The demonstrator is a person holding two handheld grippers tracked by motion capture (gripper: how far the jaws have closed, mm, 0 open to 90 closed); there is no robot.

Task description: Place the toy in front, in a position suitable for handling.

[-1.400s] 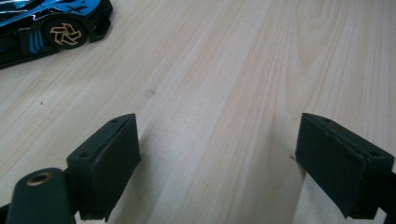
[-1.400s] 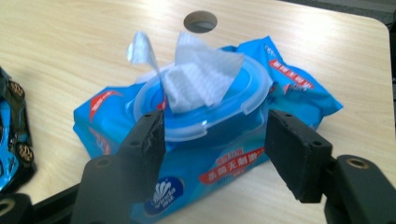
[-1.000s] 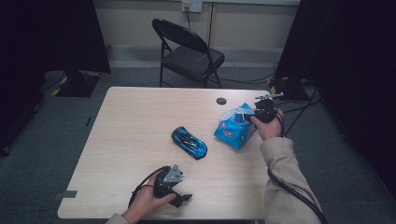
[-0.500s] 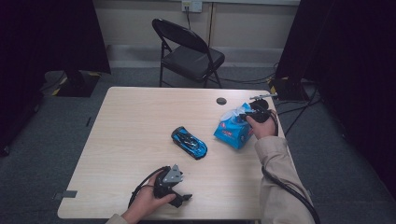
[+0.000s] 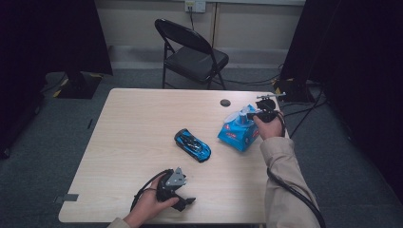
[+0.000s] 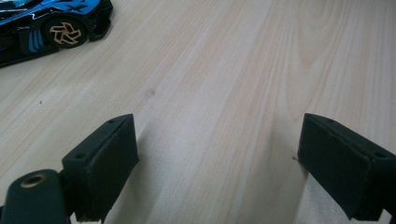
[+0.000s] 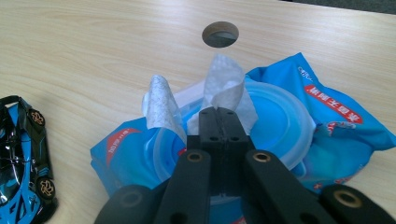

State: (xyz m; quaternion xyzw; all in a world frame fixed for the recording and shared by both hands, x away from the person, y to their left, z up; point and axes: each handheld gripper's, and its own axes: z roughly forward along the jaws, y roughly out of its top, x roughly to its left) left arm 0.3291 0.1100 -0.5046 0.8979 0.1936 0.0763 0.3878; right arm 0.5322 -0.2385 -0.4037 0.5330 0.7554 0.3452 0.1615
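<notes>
The right claw (image 7: 218,114), its jaws having just been closing, is pinching a white wipe (image 7: 224,88) sticking up from the blue wipes pack (image 7: 327,116) near the tabletop's (image 5: 142,123) far right edge. The left claw (image 6: 217,163) is gaping wide over bare wood, gripping nothing.

Beige sleeve (image 5: 280,180); black cable (image 5: 294,194); black jaws, round screw holes; grey three-cornered plate (image 5: 176,178).

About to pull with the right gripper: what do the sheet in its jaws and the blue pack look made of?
Wipe: thin white nonwoven cloth, probably; matte, faintly textured, crumpled where the right gripper pinches it. Pack: soft glossy plastic film, wrinkled, printed; its round lid looks like stiffer translucent plastic.
</notes>
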